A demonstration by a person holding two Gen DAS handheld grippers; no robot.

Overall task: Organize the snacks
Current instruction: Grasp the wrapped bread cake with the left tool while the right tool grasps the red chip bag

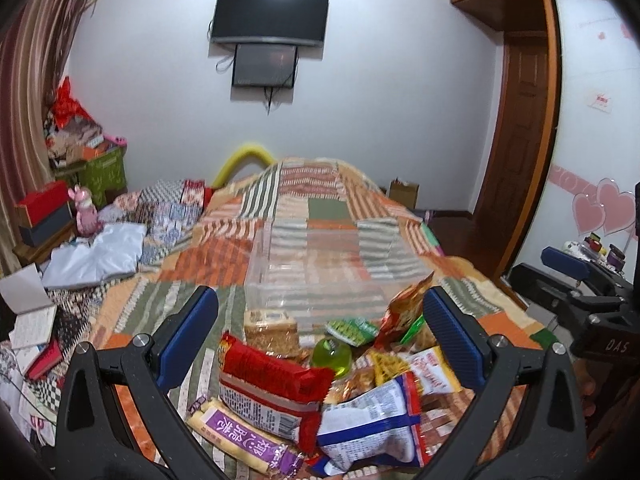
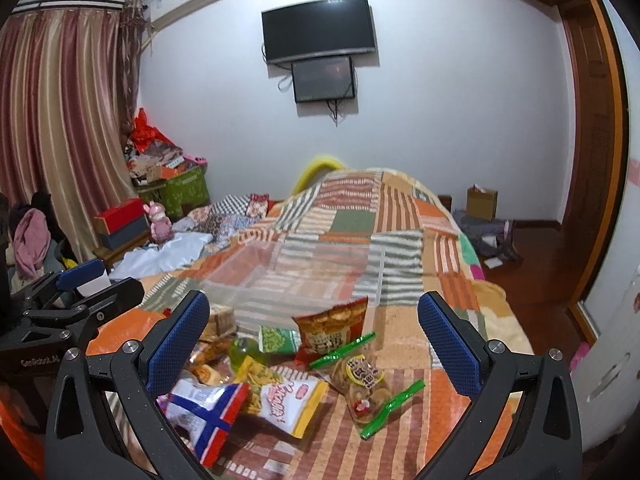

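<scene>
A pile of snack packets lies on the patchwork bedspread point(image 1: 320, 208). In the left wrist view I see a red packet point(image 1: 272, 384), a purple and yellow bar point(image 1: 244, 436), a white and blue bag point(image 1: 372, 420) and a green jelly cup point(image 1: 332, 354). Behind them stands a clear plastic bin point(image 1: 320, 272). My left gripper point(image 1: 320, 332) is open above the pile, holding nothing. In the right wrist view my right gripper point(image 2: 312, 336) is open over a clear cookie packet with green ends point(image 2: 364, 384), an orange chip bag point(image 2: 332, 328) and the white and blue bag point(image 2: 208, 404). The bin point(image 2: 304, 276) lies beyond.
The bed's right edge drops to a wooden floor point(image 2: 532, 264). Books, boxes and a pink toy point(image 1: 86, 212) crowd the left side. A wardrobe point(image 1: 520, 120) and a TV point(image 1: 272, 12) stand at the far wall. The other gripper shows at each view's edge point(image 1: 580, 284).
</scene>
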